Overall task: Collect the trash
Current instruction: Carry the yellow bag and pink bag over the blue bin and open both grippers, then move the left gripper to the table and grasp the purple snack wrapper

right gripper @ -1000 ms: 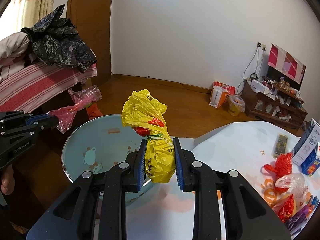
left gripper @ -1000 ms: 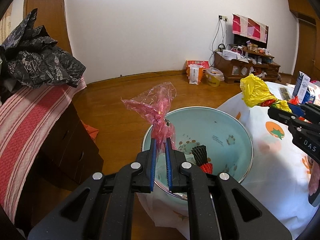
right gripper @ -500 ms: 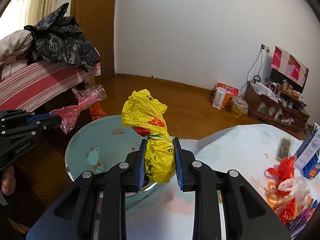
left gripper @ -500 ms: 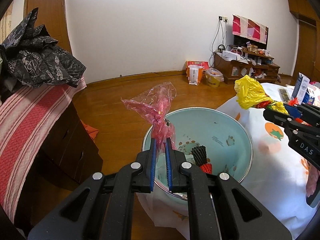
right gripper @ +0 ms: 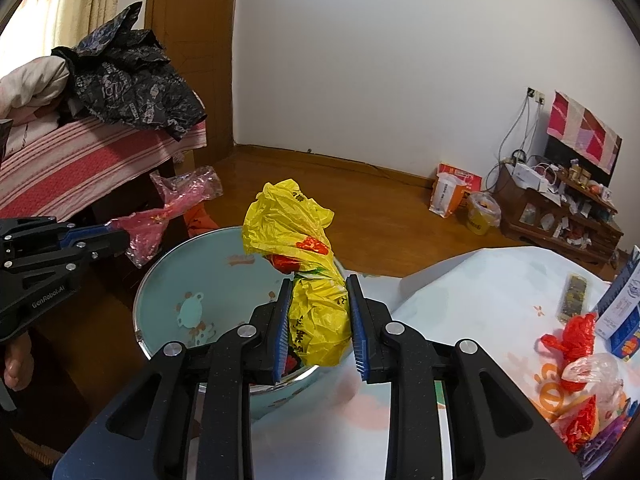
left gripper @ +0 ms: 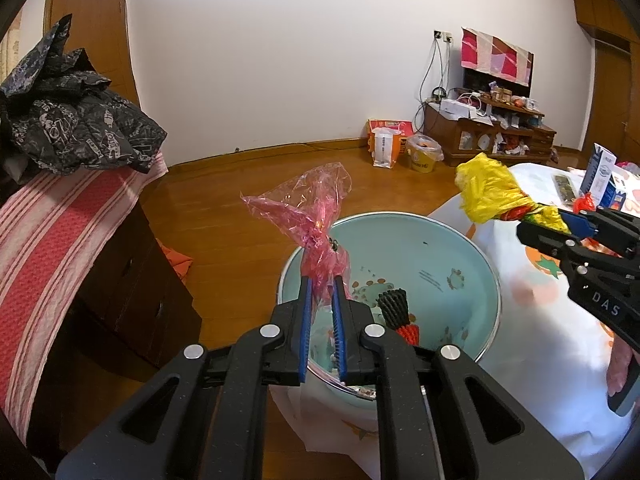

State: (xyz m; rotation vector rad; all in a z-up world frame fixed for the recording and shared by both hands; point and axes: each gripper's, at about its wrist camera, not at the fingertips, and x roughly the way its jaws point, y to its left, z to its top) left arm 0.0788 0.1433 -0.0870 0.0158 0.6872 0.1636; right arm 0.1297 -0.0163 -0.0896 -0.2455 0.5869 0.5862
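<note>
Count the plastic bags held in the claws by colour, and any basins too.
Pink bag, between the opening jaws of the left claw: 1
Yellow bag, in the right claw: 1
Light blue basin: 1
Total: 3

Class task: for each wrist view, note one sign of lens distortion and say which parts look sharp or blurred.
Left wrist: the skirting line bows and dark corners vignette; the pink bag is sharp. Right wrist: the door frame curves; the yellow bag is crisp, the tablecloth near the rim slightly soft.
</note>
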